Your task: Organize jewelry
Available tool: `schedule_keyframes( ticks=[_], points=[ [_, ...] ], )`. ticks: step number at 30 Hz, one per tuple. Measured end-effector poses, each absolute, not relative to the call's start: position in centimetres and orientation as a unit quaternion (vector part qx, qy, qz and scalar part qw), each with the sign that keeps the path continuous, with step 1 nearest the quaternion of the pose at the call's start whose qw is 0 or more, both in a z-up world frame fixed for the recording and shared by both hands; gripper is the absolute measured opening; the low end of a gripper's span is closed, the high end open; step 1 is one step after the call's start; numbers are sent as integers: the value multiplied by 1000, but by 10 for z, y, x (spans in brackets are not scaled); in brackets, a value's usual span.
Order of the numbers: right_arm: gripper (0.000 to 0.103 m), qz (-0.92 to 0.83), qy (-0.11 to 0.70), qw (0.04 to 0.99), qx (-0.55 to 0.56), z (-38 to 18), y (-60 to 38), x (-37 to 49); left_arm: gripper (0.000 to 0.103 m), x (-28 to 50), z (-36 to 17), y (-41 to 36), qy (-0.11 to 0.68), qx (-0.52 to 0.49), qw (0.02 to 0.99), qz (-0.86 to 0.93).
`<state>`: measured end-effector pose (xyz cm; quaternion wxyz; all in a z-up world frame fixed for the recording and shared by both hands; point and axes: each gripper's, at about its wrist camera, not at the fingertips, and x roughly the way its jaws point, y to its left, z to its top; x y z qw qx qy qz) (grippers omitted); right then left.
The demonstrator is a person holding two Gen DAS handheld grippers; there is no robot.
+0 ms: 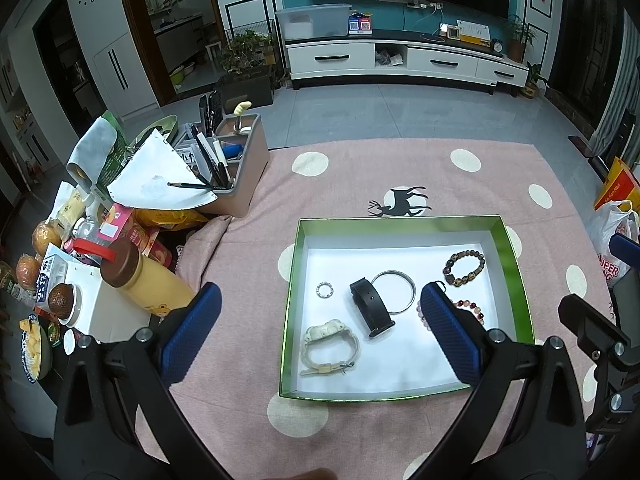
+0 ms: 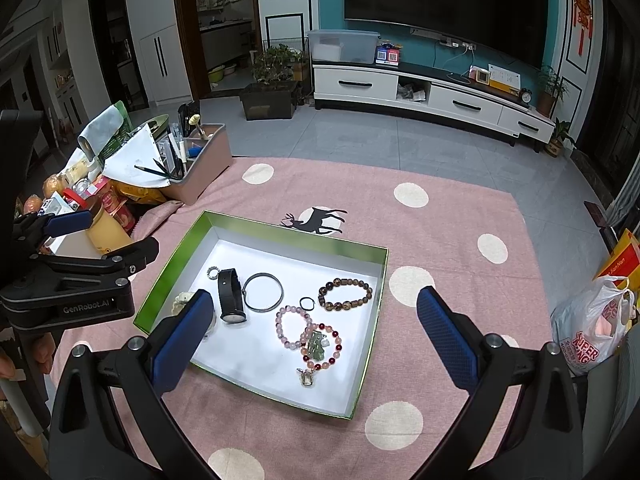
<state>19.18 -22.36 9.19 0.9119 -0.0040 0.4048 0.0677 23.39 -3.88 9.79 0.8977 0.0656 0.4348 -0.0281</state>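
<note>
The left gripper has its blue-padded fingers spread wide with nothing between them, hovering above the near left part of the green-walled box. The right gripper is likewise spread wide and empty, its fingers straddling the near half of the same box from above.

In the left wrist view the box sits at lower centre on a pink tablecloth with cream dots. On its white floor a cream watch lies at lower left, a small ring above it, a black watch in the middle touching a silver bangle, and a brown bead bracelet at upper right.

The right wrist view shows more in the box's lower centre: a pink bead bracelet overlapping a red-and-pink bead bracelet that bears a green charm, a thin black loop just above them, and a small pendant below.

At the left of both frames stand a pen organizer, a yellow bottle and food packets; a white plastic bag sits at the right edge.
</note>
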Motion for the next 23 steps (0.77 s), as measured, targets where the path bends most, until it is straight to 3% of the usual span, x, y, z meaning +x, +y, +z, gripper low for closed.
schedule_keyframes(
  ticks=[23],
  points=[
    [102,66,405,912,-2,86,-225,193,101,238,90,-38,445,64,893,-23]
  ],
)
